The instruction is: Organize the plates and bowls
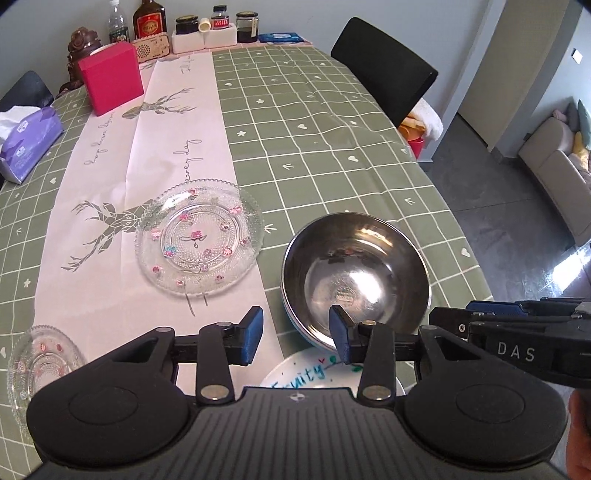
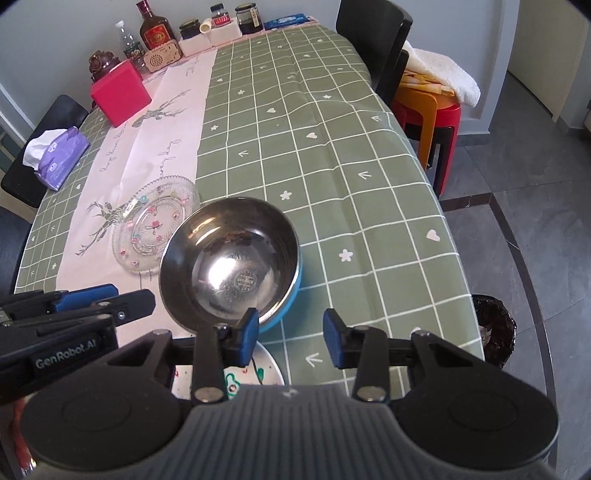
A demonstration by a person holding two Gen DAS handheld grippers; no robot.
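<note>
A steel bowl [image 1: 356, 273] [image 2: 229, 266] with a blue outer wall sits on the green checked tablecloth, partly over a white painted plate [image 1: 306, 373] [image 2: 260, 369] at the near edge. A clear glass plate [image 1: 199, 236] [image 2: 147, 229] with pink flowers lies left of the bowl, and a second glass plate [image 1: 40, 362] is at the near left. My left gripper [image 1: 297, 334] is open at the bowl's near left rim, its right finger over the rim. My right gripper [image 2: 291, 338] is open at the near right rim, its left finger over the rim. Neither presses on the bowl.
A red box [image 1: 110, 79], a purple tissue pack [image 1: 27, 146] and bottles and jars [image 1: 218, 26] line the far and left side of the table [image 2: 332, 166]. A black chair [image 1: 384, 70] and red stools [image 2: 432, 114] stand at the right; a dark bin [image 2: 493, 325] sits on the floor.
</note>
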